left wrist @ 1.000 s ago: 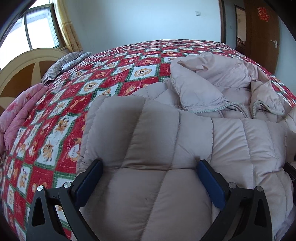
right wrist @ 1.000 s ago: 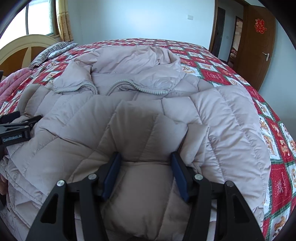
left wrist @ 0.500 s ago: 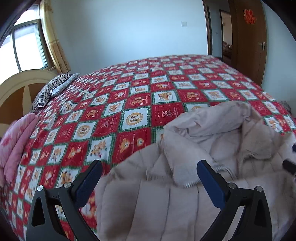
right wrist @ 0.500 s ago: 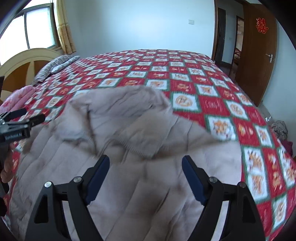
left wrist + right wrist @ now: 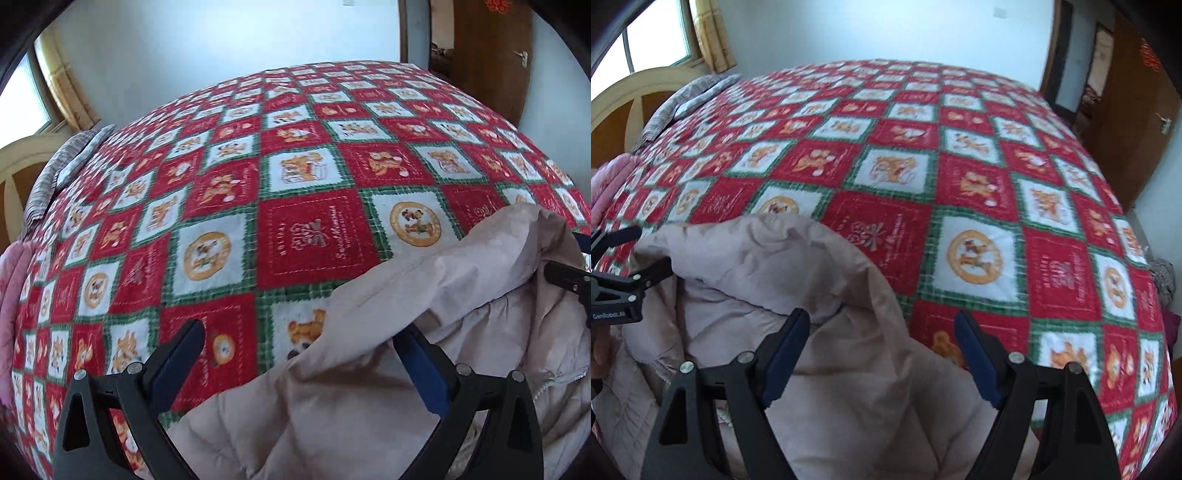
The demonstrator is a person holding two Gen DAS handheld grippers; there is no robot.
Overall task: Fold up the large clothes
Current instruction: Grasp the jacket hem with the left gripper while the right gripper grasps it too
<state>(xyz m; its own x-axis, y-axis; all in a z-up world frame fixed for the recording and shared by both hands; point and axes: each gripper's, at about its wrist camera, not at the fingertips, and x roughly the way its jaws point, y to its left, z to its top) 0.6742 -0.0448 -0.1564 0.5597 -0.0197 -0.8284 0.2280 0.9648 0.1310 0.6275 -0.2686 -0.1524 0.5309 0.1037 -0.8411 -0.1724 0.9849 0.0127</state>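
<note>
Jacket (image 5: pixel 406 332) bunched on near edge of bed (image 5: pixel 295 184). Left gripper (image 5: pixel 299 354) tilted down over it, jaws spread, gripping nothing. Right gripper (image 5: pixel 882 347) same tilt, jaws just opened wide, jacket loose between them.

Bed (image 5: pixel 303 236) with red patchwork blanket, beige padded coat (image 5: pixel 369 406) lying on it
</note>
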